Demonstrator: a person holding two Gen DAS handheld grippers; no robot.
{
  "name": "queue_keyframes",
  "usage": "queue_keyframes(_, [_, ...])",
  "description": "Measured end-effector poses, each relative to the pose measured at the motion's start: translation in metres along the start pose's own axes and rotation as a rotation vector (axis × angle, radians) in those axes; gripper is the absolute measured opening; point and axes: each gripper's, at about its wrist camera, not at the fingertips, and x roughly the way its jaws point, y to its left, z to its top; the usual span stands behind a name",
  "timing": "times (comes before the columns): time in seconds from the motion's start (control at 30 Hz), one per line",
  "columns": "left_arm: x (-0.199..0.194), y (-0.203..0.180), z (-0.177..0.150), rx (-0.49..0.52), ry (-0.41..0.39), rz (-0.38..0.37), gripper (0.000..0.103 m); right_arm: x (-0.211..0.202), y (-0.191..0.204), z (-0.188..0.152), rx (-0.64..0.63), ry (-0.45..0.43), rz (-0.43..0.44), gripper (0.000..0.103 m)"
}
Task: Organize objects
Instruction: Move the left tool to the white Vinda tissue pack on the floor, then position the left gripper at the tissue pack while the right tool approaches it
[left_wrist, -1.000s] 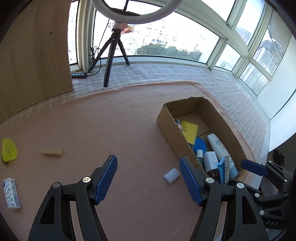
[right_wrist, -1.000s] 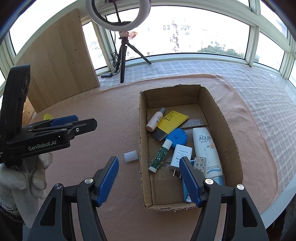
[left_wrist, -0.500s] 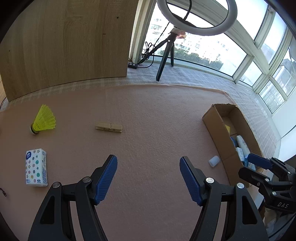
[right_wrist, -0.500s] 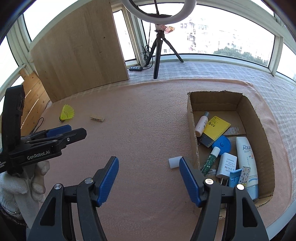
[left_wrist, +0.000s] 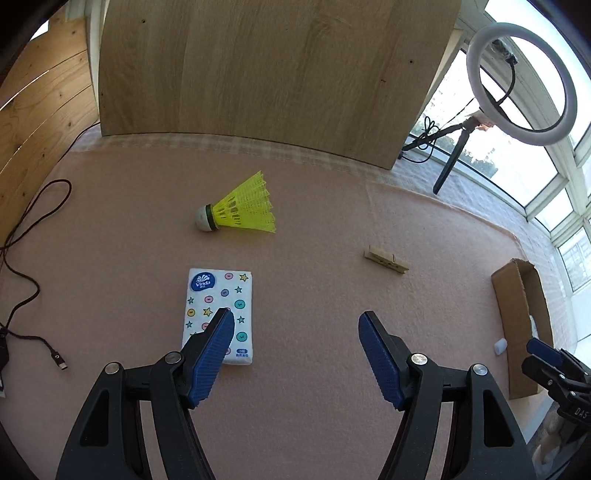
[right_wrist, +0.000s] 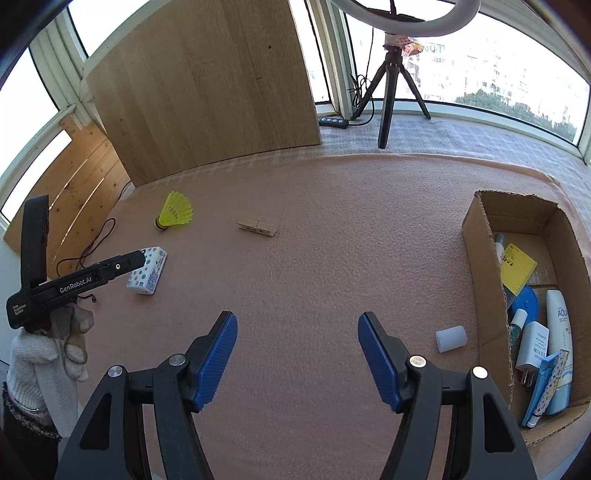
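Tissue pack (left_wrist: 220, 310) lies flat on the pink mat (left_wrist: 314, 295), partly under the left gripper's (left_wrist: 296, 356) left jaw and reaching ahead of it; it looks light, soft and crushable with a slick wrapper, so best pinched across its short width, mid-length. Left gripper pitched steeply down over it, jaws wide apart and empty, gloved hand (right_wrist: 55, 343) beneath. Right gripper (right_wrist: 297, 356) likewise tilted down, jaws wide and empty over bare mat, white cap (right_wrist: 450, 338) just right of its right jaw, box (right_wrist: 484, 280) beyond that.

Left wrist view: tissue pack (left_wrist: 218, 314) at 6 o'clock of shuttlecock (left_wrist: 240, 211); clothespin (left_wrist: 386, 259) at 3; box (left_wrist: 517, 328) further right.
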Motion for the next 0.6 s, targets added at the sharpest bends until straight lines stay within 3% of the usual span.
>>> queue_keyframes(0.2, [0.019,0.047,0.018,-0.075,0.033,0.029,0.073,0.005,0.012,0.002,-0.006,0.006,-0.003,0.064])
queue_keyframes(0.47, [0.051,0.085,0.039,-0.188,0.082,-0.028,0.072,0.010,0.017,-0.001,-0.004,0.021,-0.025,0.064])
queue_keyframes(0.6, [0.063,0.093,0.037,-0.219,0.107,-0.059,0.053,0.013,0.017,-0.002,-0.003,0.034,-0.034,0.064])
